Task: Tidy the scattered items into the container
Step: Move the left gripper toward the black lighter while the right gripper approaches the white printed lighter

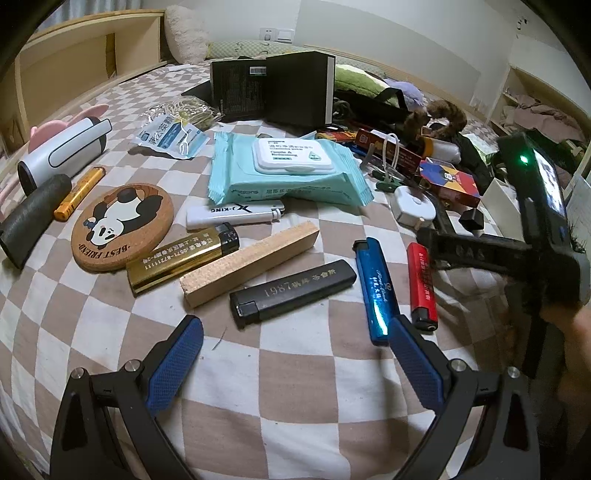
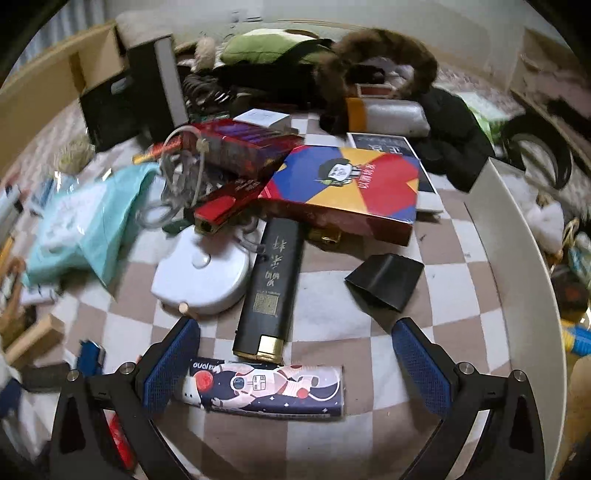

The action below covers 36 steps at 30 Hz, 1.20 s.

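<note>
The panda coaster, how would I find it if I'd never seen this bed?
Start at the big pale blue wipes pack in the middle of the checkered bedspread and look down and to its left. There lies the panda coaster, flat beside a gold lighter. It is the only round thing there, cork brown, with an upside-down panda and the words BEST FRIEND.

A home bedroom: the clutter lies on a bed with a checkered sheet [image 1: 295,387], pillows [image 1: 184,33] at its wooden headboard [image 1: 74,62], light switches [image 1: 277,35] on the wall.
</note>
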Tool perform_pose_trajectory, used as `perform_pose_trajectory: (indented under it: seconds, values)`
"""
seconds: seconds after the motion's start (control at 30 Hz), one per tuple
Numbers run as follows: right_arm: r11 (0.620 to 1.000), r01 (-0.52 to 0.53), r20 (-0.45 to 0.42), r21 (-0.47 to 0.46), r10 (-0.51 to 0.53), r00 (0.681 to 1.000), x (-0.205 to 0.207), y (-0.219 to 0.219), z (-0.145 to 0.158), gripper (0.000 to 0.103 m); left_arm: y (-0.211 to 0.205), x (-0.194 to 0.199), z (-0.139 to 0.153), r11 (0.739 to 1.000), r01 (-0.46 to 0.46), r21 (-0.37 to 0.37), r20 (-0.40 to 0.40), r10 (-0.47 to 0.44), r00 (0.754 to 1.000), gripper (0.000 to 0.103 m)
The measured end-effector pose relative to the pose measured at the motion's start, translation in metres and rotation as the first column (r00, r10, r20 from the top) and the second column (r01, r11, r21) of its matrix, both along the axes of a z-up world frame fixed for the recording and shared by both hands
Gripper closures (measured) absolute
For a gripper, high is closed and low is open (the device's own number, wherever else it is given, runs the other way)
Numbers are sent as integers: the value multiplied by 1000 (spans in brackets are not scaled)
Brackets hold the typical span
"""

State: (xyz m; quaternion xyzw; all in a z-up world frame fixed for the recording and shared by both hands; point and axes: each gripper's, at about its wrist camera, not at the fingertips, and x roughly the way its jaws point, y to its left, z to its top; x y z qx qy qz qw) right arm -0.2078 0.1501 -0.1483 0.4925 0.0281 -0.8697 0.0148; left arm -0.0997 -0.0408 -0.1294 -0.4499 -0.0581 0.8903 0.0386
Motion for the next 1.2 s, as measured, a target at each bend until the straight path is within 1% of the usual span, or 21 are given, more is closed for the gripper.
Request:
perform_pose_trajectory:
  seconds: [0.23, 0.33, 0.43, 0.5, 0.57, 0.73, 0.83, 0.87, 0.9, 0.97, 1.07, 1.13, 1.2]
  values:
    - [992, -125, 42, 8, 124, 991, 29, 13, 3, 0, 2, -2, -1, 1000, -2, -10, 3, 2, 1000, 2]
    - [991, -135, 46, -12, 135, 990, 39, 26, 7, 0, 1, -2, -1, 1000, -5, -3, 4, 5, 1000, 2]
    - [991, -117, -16, -73, 116, 993, 47, 37, 19, 0, 1, -3, -1, 1000, -10, -4, 5, 10, 1000, 2]
    - [984, -146, -64, -100, 140, 988, 46, 32, 30, 0, 0, -2, 0, 1000, -15, -3, 0, 15, 1000, 2]
    - [974, -204, -104, -103, 193, 976, 44, 18, 39, 0, -4, 0, 2, 999, -33, 4, -8, 33, 999, 2]
    - [941, -337, -112, -36, 331, 937, 35, -30, 39, 0, -13, 3, 4, 997, -73, 22, -10, 74, 997, 2]
    - [919, -393, -95, 8, 392, 915, 33, -48, 31, 0, -18, 9, 12, 994, -110, 9, -50, 110, 993, 2]
    - [911, -412, -89, 22, 412, 907, 32, -54, 29, 0, -21, 13, 17, 993, -120, 13, -75, 121, 990, 2]
    - [902, -430, -83, 36, 432, 898, 32, -61, 26, 0, -26, 17, 23, 991, -131, 27, -102, 133, 986, 2]
    - [882, -466, -69, 64, 470, 880, 30, -73, 21, 0, -35, 20, 28, 987, -152, 53, -115, 157, 981, 2]
    - [852, -517, -44, 86, 522, 852, 33, -86, 16, 0, -46, 17, 20, 978, -182, 104, -67, 189, 980, 2]
    - [827, -557, -43, 81, 561, 827, 41, -92, 15, 0, -46, 12, 14, 977, -187, 106, -27, 191, 981, 2]
    - [798, -598, -48, 74, 602, 797, 51, -97, 14, 0, -42, 10, 11, 980, -177, 87, -16, 179, 984, 2]
